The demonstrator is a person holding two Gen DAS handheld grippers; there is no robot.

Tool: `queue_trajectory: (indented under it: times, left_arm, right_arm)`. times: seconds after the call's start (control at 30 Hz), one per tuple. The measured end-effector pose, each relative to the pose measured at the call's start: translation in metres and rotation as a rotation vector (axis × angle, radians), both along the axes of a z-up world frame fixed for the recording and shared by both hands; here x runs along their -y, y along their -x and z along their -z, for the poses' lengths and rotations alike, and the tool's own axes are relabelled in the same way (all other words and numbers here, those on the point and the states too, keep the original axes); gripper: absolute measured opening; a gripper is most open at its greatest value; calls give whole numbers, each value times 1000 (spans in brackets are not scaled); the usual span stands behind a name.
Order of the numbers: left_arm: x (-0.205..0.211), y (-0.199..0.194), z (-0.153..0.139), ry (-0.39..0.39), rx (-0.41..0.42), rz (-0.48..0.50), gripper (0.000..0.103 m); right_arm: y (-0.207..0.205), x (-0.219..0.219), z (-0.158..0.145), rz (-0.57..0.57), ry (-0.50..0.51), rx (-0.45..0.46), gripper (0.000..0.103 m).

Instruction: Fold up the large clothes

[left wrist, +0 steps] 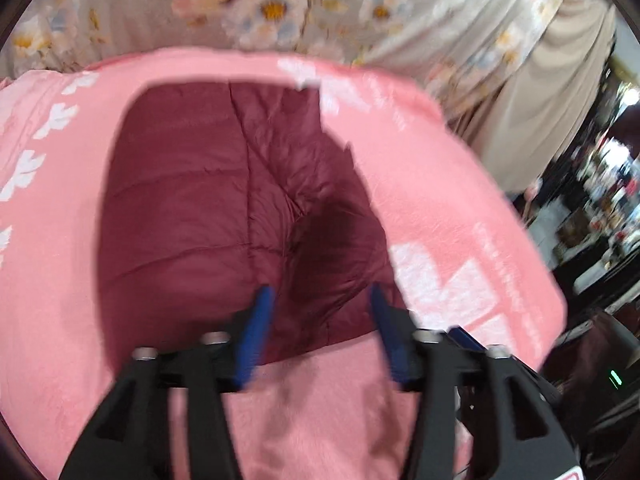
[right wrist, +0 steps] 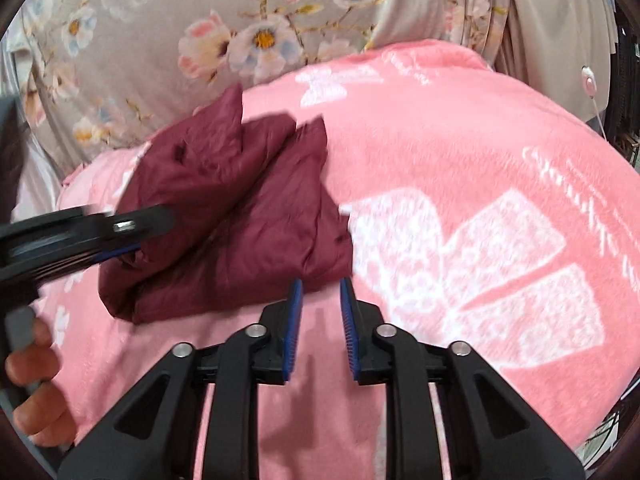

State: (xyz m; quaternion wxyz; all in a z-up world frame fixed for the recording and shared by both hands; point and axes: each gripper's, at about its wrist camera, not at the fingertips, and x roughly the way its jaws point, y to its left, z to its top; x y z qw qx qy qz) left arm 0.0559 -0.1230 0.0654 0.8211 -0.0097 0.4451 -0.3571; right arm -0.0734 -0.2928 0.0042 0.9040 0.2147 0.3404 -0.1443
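A dark red quilted jacket lies folded into a compact bundle on a pink blanket. In the left wrist view my left gripper is open, its blue pads just above the bundle's near edge, holding nothing. In the right wrist view the jacket sits left of centre on the blanket. My right gripper is open and empty, its tips at the bundle's near right corner. The left gripper shows there at the jacket's left side, held by a hand.
A grey floral sheet covers the bed behind the blanket. A beige curtain hangs at the right, with dark cluttered shelves beyond the blanket's right edge. A white cable switch lies at the far right.
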Motion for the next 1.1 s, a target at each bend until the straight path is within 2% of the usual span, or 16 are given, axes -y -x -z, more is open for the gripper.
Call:
queue_trajectory:
  times: [0.07,0.1,0.17,0.33,0.37,0.43,0.47,0.5,0.53,0.57,0.63,0.73,0.83,1.1]
  left_arm:
    - [-25,4,-19,25,74,-48,73]
    - [-37,3,-26,18,106,-87,74]
    - [-53,-5,-25,-15,111,-170,74]
    - [-85,-39,9,-68,-15,-321,72]
    - [-86,-43,15,-70,-37,-331,72]
    - [-90,-45,29,-73,-77,-329,72]
    - [-90,-47,33,-78,-92,-325,72]
    - [-86,-46,38,-84,-98,-316,71]
    - [-83,-47,40,-93,-100,-310,69]
    - [-79,-45,43,-103,-101,-302,68]
    - [-75,-42,49,-107,-106,-289,68]
    - [-63,-40,57,-119,-121,-248,65]
    - [-51,-36,66,-136,-129,-221,65]
    - [-27,-31,89,-220,-120,-193,65]
  right_arm:
    - [-8,-1,-14,-25,8,46,36]
    - [-15,-5,-23,-53,2,81,36]
    - [-25,-10,-36,-97,-24,129,45]
    - [-65,-22,-48,-151,-38,122,51]
    - [-74,-24,-46,-161,-36,104,55]
    - [-94,-25,-36,-180,-41,36,55]
    - [-99,-25,-30,-179,-45,6,52]
    - [-100,-24,-24,-176,-54,-12,44]
    - [-98,-21,-21,-178,-72,-12,20]
    - [-92,-16,-19,-178,-107,9,12]
    - [-76,-7,-16,-153,-140,49,7]
    - [-53,5,-11,-64,-96,50,5]
    - [-41,16,6,-28,-118,18,5]
    - [-47,21,51,8,-136,-76,6]
